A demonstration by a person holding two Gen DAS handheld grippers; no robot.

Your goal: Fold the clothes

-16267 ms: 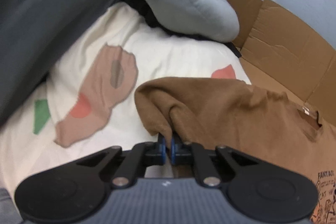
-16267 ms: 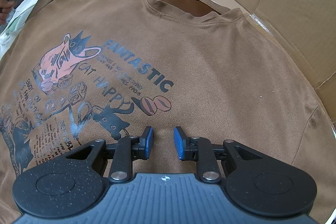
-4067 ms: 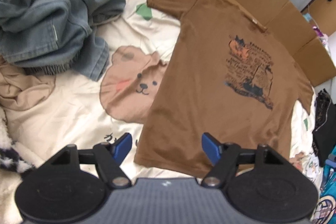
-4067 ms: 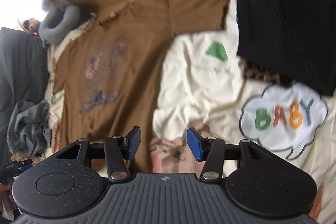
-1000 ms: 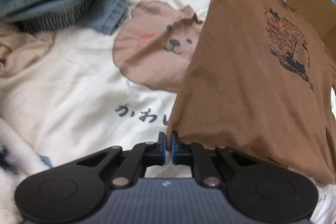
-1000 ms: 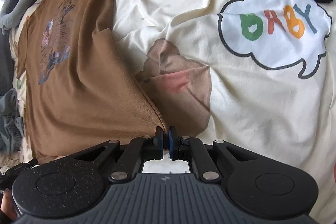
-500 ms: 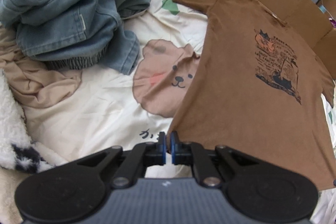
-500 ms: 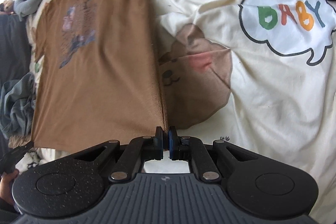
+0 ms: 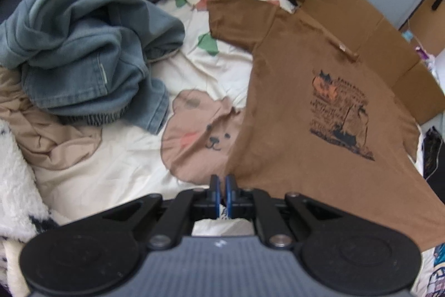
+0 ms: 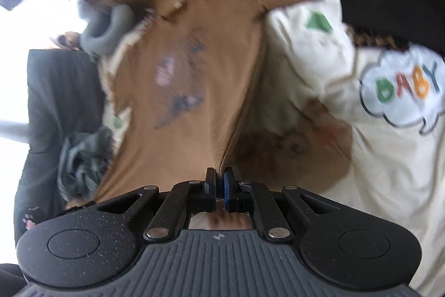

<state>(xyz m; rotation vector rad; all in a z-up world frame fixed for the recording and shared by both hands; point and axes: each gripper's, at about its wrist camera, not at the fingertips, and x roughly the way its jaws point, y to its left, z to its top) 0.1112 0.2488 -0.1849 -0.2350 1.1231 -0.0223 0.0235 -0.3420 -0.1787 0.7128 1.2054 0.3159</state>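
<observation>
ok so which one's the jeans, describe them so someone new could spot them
On the cream cartoon bedspread, look left of the brown t-shirt. The jeans are the crumpled faded-blue denim heap above the tan garment, the only fabric there with stitched seams.

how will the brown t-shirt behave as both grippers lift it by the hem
Likely floppy: the brown t-shirt drapes from the left gripper and right gripper. Probably light, since thin pinches hold it. Its middle may sag.

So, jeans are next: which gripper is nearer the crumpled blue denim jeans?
Left. The left gripper grips the brown T-shirt's hem corner beside the jeans; the right gripper holds the far corner.
</observation>
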